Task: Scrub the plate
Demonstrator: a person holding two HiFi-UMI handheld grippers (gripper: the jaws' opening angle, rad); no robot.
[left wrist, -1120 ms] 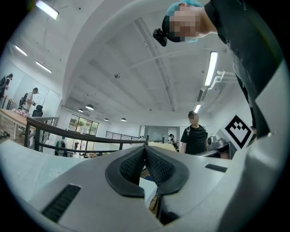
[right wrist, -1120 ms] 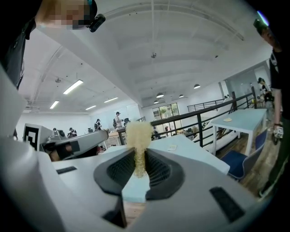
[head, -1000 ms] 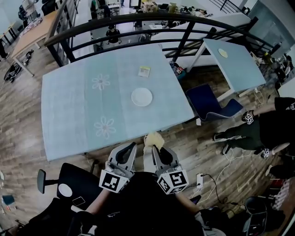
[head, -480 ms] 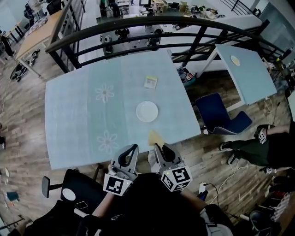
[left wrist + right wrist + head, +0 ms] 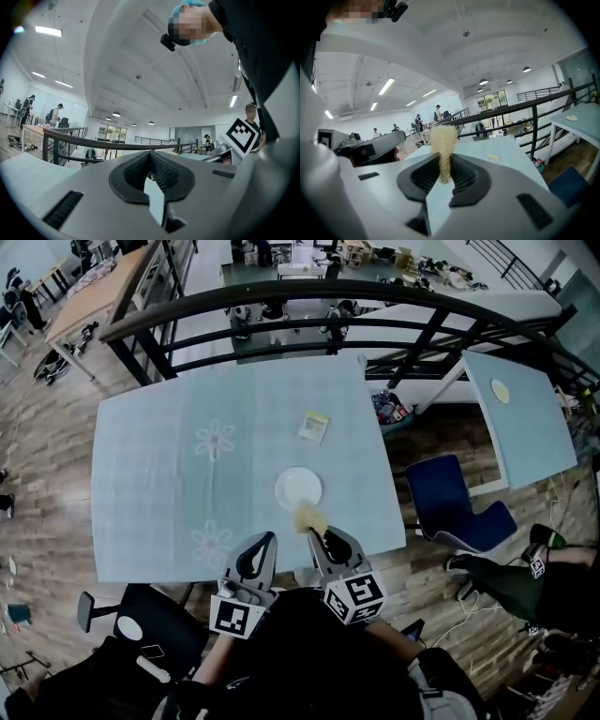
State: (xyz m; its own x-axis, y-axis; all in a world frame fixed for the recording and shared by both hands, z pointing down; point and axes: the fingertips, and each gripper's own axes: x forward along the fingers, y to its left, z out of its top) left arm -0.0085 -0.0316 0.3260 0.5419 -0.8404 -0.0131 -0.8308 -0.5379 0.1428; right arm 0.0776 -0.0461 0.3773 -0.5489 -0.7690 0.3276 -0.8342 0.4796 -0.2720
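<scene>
In the head view a white plate (image 5: 298, 487) lies on the light blue table (image 5: 159, 493), right of the middle. My right gripper (image 5: 315, 536) is shut on a yellow sponge (image 5: 307, 517), which hangs just short of the plate's near rim, over the table's front edge. In the right gripper view the sponge (image 5: 443, 139) sticks up out of that gripper (image 5: 444, 169), whose jaws pinch it. My left gripper (image 5: 264, 542) hovers beside it, left of the plate and at the table's edge. In the left gripper view this gripper (image 5: 150, 161) is shut with nothing in it.
A small yellow-white packet (image 5: 315, 426) lies on the table beyond the plate. A black railing (image 5: 281, 294) runs behind the table. At the right stand a blue chair (image 5: 464, 504) and a second table (image 5: 520, 418); a black office chair (image 5: 141, 624) is at lower left.
Both grippers have moved forward from below the table's front edge. The sponge now hangs at the plate's near rim. The left gripper stays empty.
</scene>
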